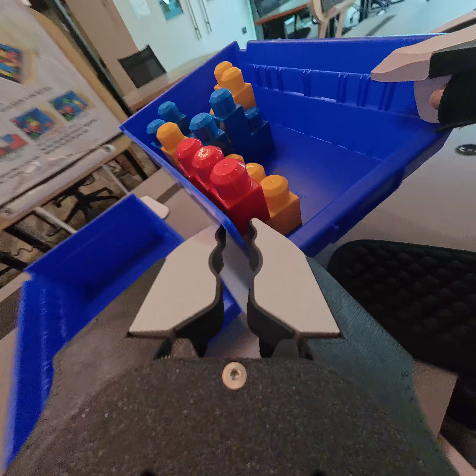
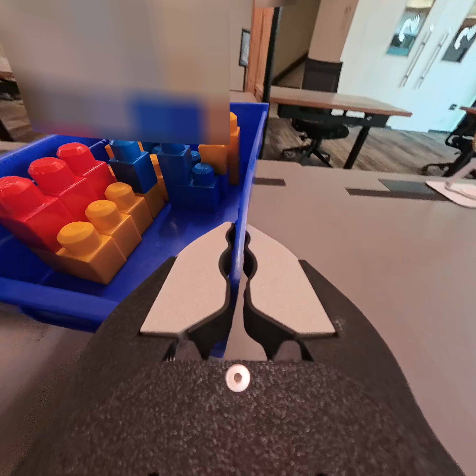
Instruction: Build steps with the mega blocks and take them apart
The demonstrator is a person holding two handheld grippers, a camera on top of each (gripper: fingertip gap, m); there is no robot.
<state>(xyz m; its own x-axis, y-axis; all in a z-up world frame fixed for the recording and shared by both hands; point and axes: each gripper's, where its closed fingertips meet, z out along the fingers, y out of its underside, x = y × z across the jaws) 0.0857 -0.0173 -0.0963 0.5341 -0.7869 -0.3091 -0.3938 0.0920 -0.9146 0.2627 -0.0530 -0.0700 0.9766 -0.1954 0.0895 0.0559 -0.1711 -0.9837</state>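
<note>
In the left wrist view, the left tool (image 1: 237, 229) is seen clamped on the near side wall of a blue bin (image 1: 334, 164), one finger inside and one outside the wall. In the right wrist view, the right tool (image 2: 240, 229) is likewise closed over the opposite wall of the same blue bin (image 2: 154, 242). The bin is held tilted over the grey tabletop (image 2: 360, 257); whether it touches the tabletop cannot be told. The mega blocks are all kept inside it. Nearest the left tool, a red block (image 1: 226, 185) with three studs is stacked against an orange block (image 1: 280, 201), both pressed to the wall. Farther in, dark blue blocks (image 1: 226, 121) are gathered, and behind them a taller orange block (image 1: 234, 82) is seen at the far end. The other half of the bin's floor is left bare. A second, smaller blue bin (image 1: 85, 257) is seen beside the left tool, with nothing visible inside. A black mat (image 1: 412, 296) is laid on the tabletop near the bin.
</note>
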